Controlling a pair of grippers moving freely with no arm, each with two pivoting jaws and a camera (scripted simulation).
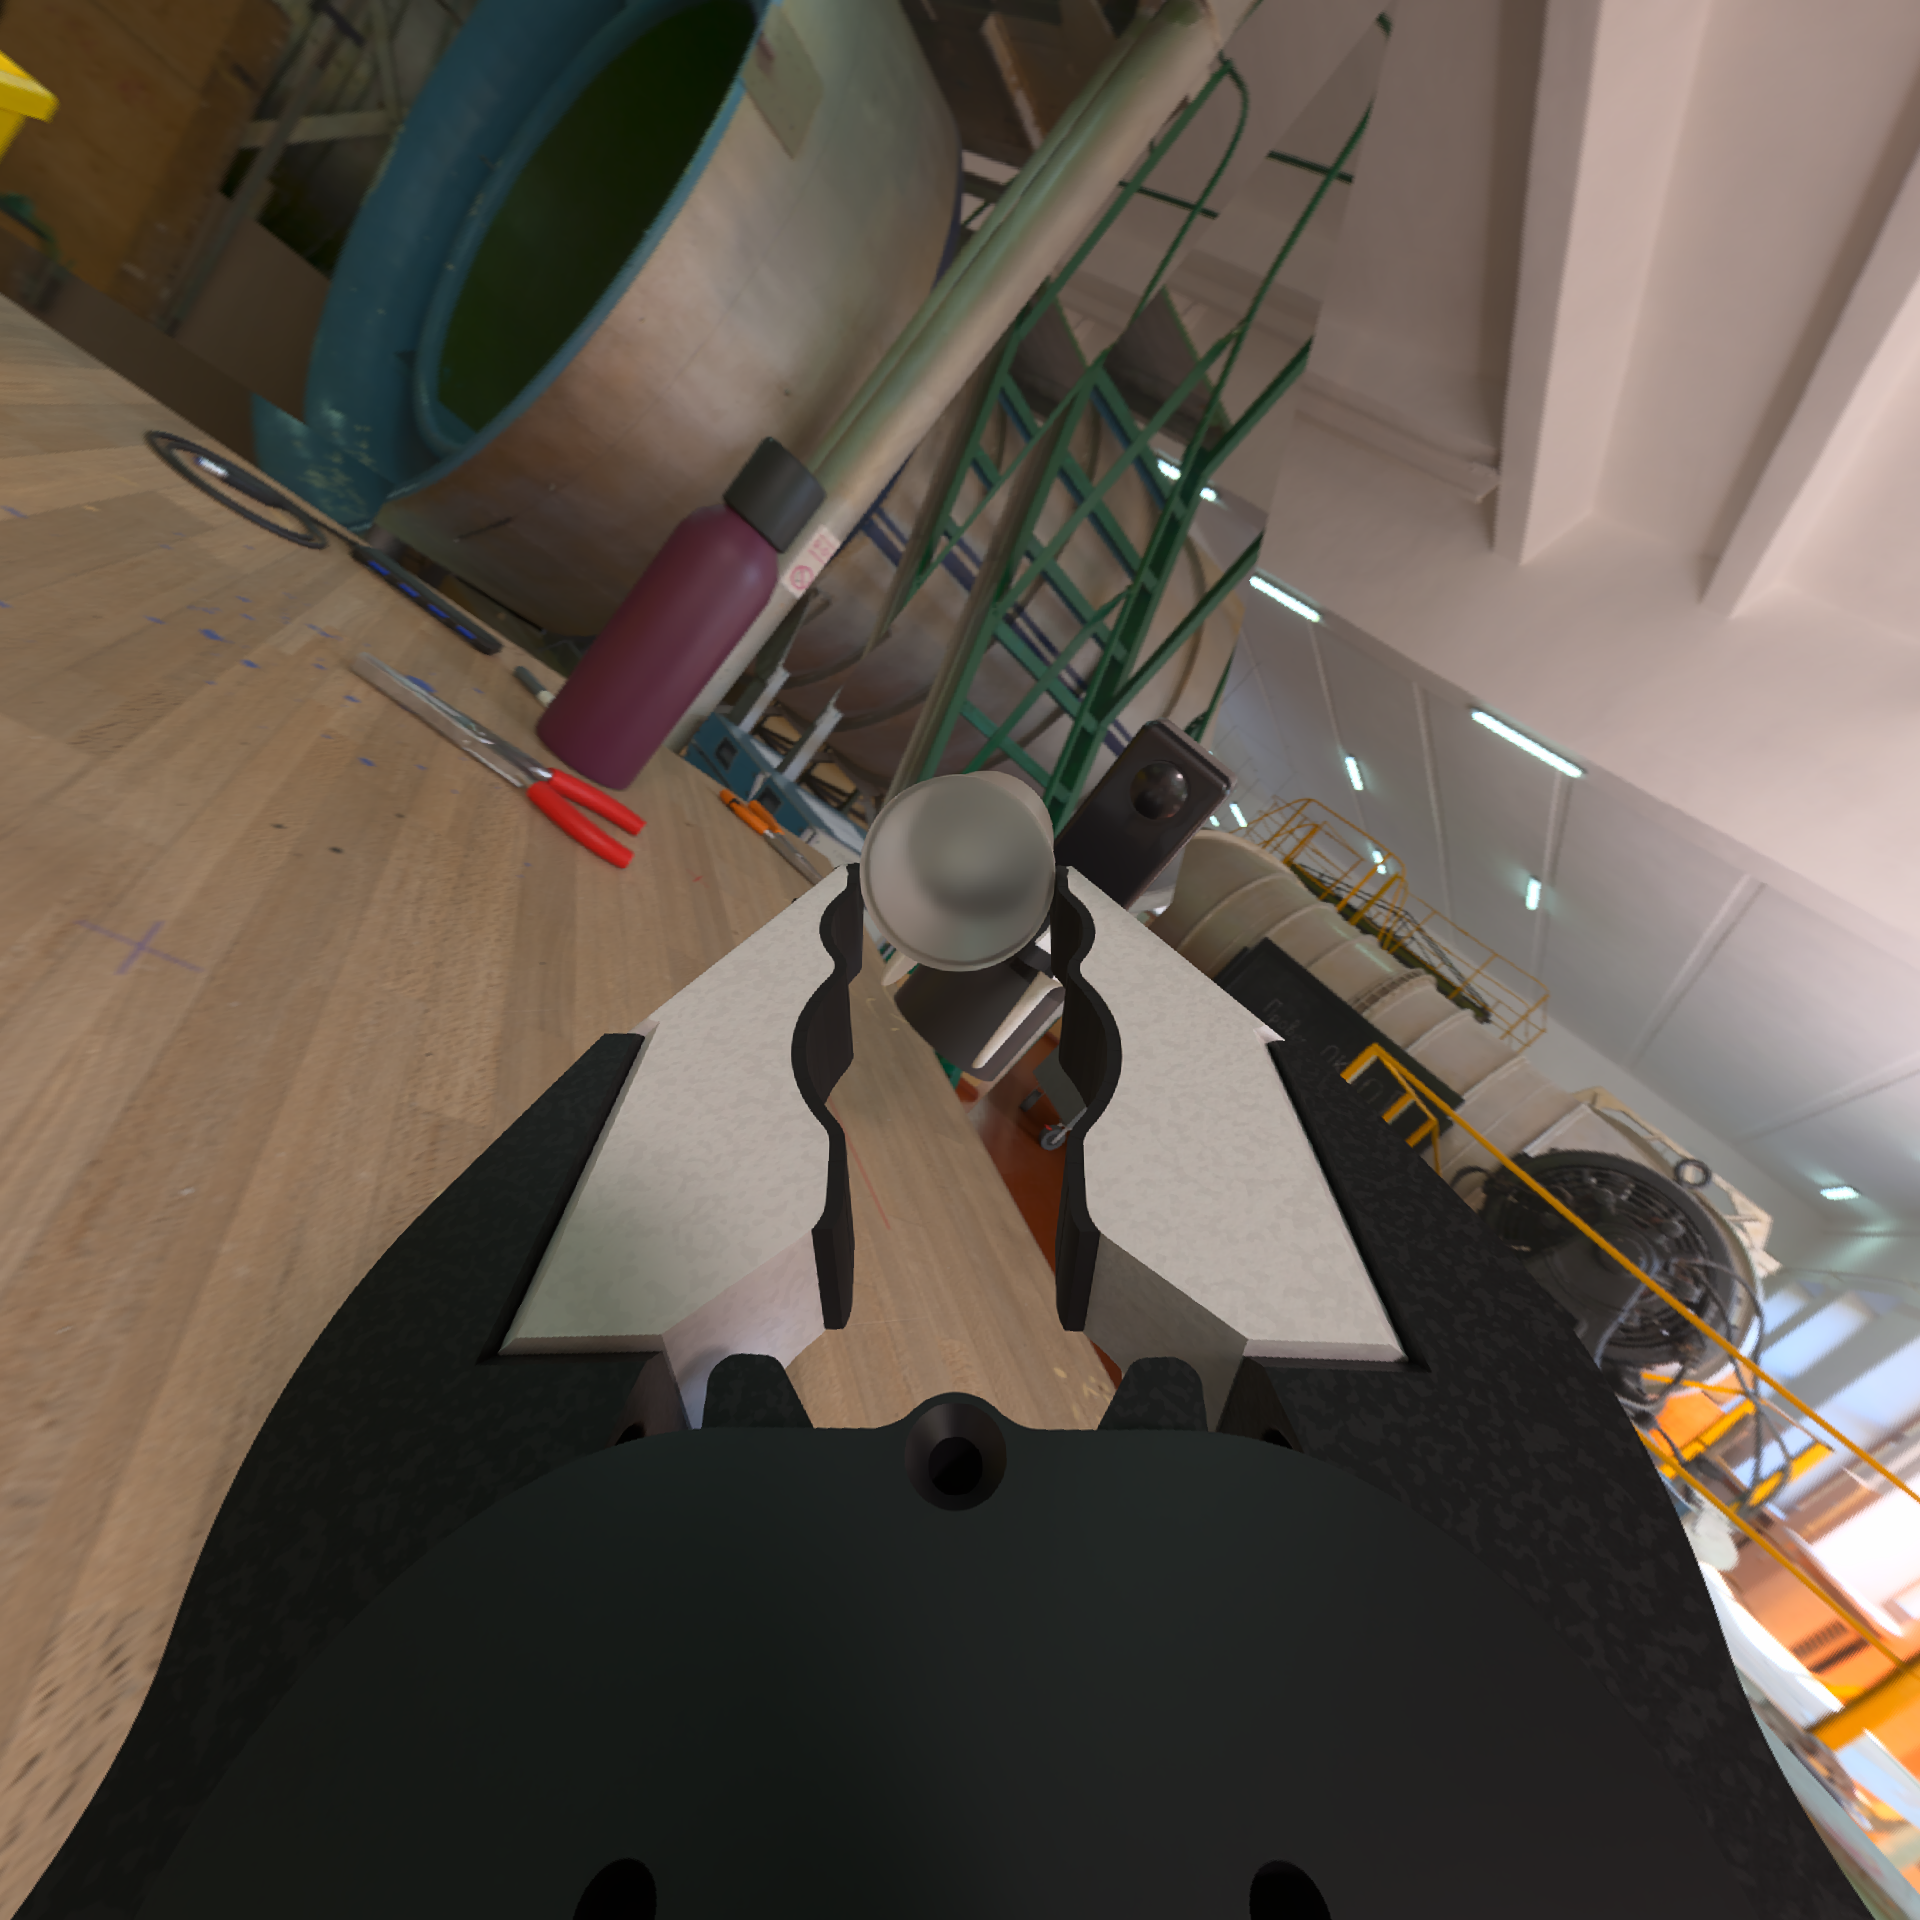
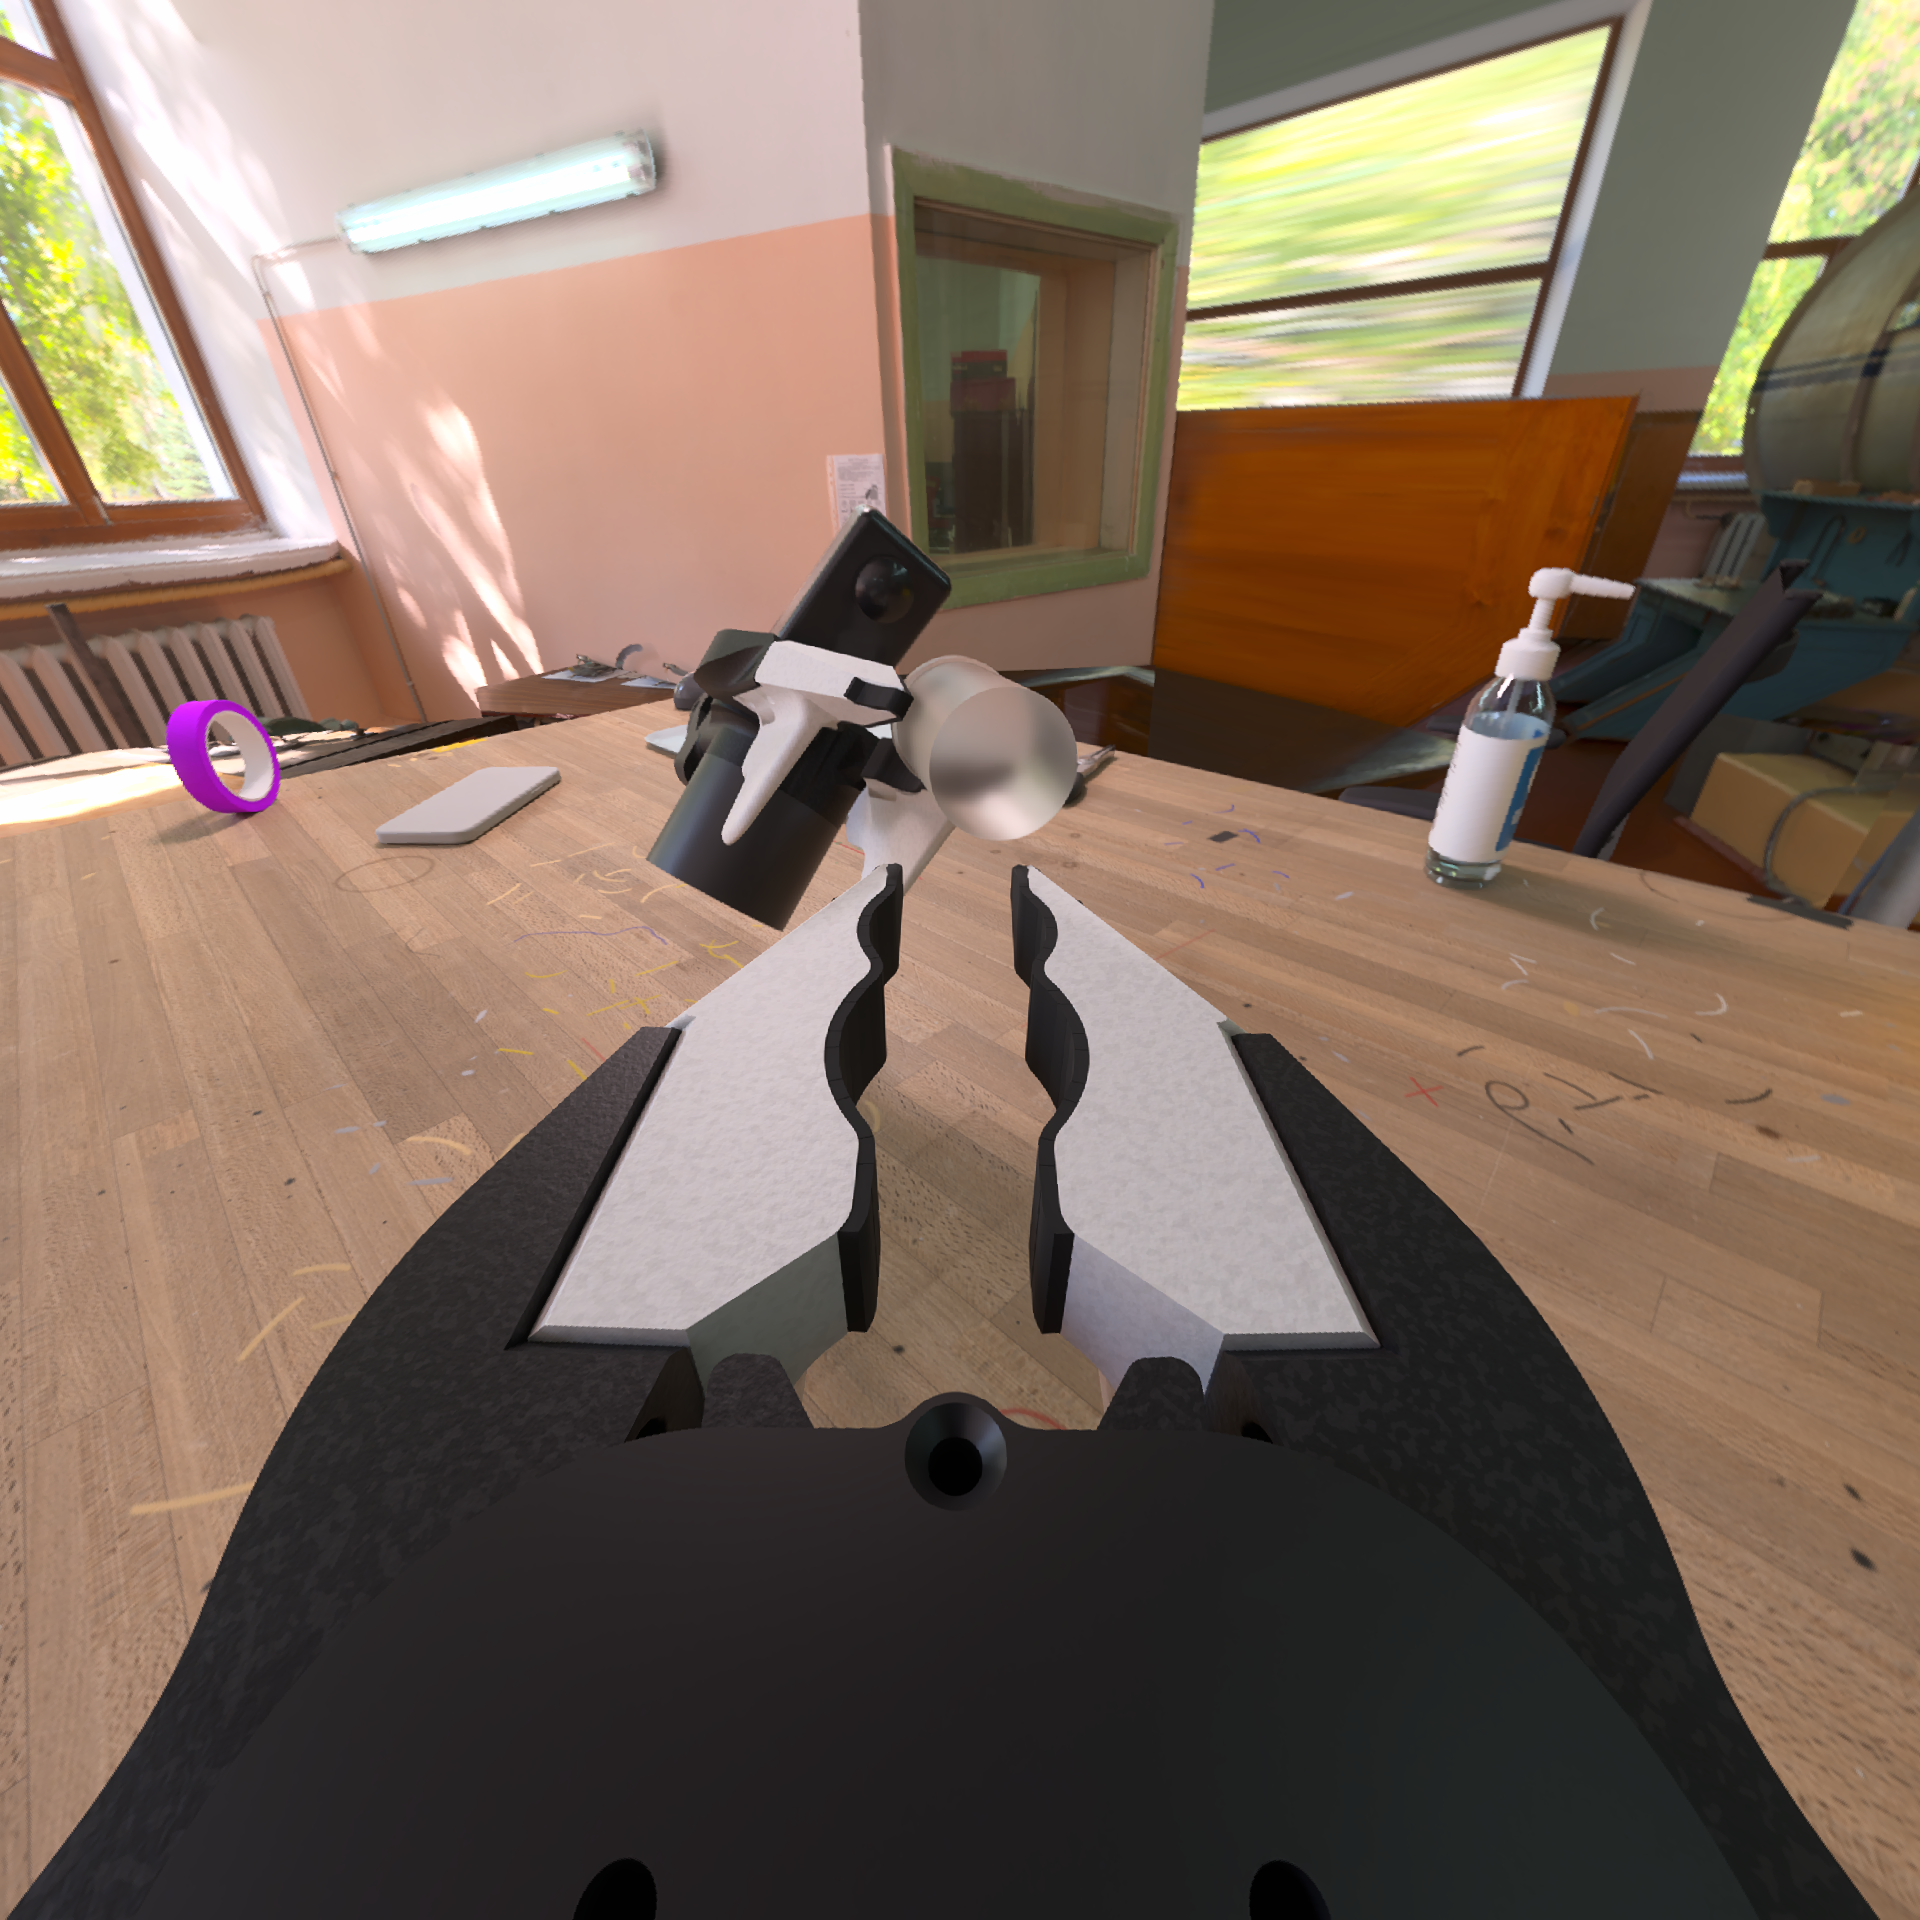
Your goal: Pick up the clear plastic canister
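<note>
The clear plastic canister [image 1: 956,873] is a frosted cylinder seen end-on between the tips of my left gripper [image 1: 956,888], which is shut on it. In the right wrist view the canister [image 2: 997,758] is held in the air above the wooden table [image 2: 1351,1143], lying roughly level, with the left gripper [image 2: 883,738] clamped on its far part. My right gripper [image 2: 956,883] is open and empty, just below and in front of the canister, not touching it. Part of the right gripper [image 1: 1143,810] shows behind the canister in the left wrist view.
A maroon bottle with a black cap [image 1: 665,644], red-handled pliers [image 1: 582,800], a black ring [image 1: 234,488] and an orange-handled tool [image 1: 764,821] lie on the table. A purple tape roll [image 2: 223,755], a grey flat slab [image 2: 468,805] and a pump bottle [image 2: 1491,769] stand farther off.
</note>
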